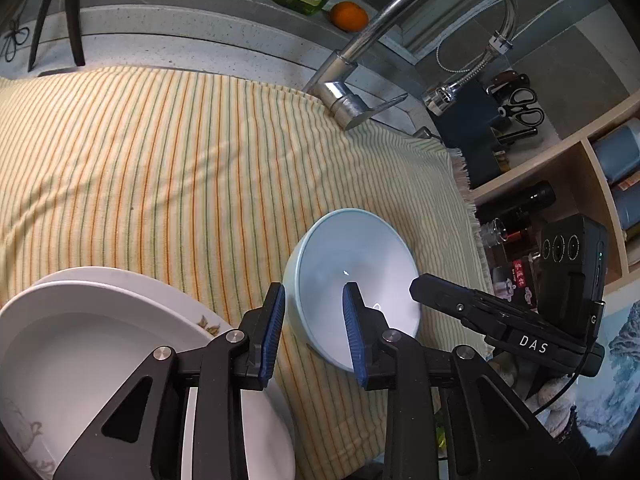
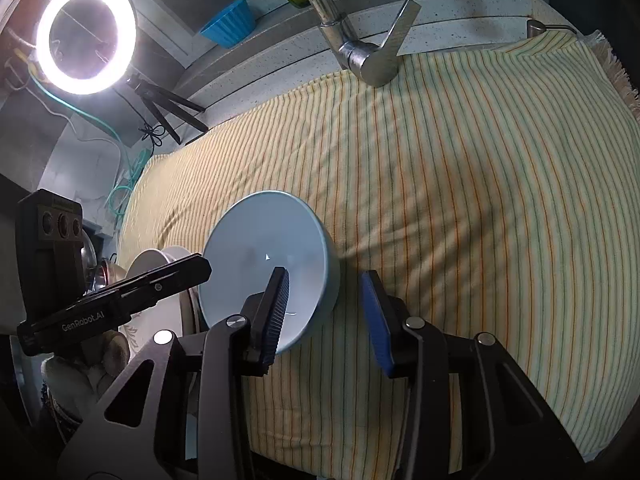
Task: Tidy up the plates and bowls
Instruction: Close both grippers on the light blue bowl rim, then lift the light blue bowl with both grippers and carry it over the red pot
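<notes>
Bowl (image 1: 356,288) on striped cloth (image 1: 160,168), mouth up, tilted toward camera. Left claw (image 1: 314,330) part open, straddling bowl's left rim. Right claw (image 2: 326,312) wider open, straddling right rim. Plates (image 1: 100,328) stacked just left. Faucet (image 1: 348,96) far.
</notes>
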The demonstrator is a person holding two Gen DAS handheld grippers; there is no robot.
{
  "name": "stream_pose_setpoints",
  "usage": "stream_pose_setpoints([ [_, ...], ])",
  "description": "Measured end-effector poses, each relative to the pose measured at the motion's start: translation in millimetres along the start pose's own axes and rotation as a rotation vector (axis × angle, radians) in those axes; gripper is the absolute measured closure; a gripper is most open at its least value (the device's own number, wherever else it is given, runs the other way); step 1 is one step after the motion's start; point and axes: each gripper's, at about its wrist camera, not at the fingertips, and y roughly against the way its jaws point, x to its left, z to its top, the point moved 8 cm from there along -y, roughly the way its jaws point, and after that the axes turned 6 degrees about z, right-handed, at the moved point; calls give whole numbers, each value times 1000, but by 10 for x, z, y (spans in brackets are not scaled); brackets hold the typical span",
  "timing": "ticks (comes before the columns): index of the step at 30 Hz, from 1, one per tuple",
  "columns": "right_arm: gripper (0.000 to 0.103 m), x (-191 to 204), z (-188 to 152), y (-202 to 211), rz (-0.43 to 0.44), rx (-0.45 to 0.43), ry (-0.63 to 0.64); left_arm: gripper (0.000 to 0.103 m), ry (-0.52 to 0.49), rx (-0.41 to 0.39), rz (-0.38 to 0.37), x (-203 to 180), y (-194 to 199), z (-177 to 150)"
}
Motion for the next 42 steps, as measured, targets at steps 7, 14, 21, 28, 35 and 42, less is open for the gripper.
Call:
stream_pose_setpoints([
  [7,82,-39,-24,-74,15,26,-5,82,1,11,9,12,-72,-12],
  [14,87,-19,-30,-88,8,24,3,83,-3,9,12,-5,-60,-5],
  [21,87,89,20,9,13,6,15,83,2,-14,0,-16,66,13],
  [28,87,370,106,112,25,-15,64,83,7,-73,-3,16,368,56],
  [35,87,803,176,123,60,-26,134,83,35,-146,2,179,776,72],
  [42,87,1296,177,1,96,-9,214,83,92,-212,20,479,1153,21],
])
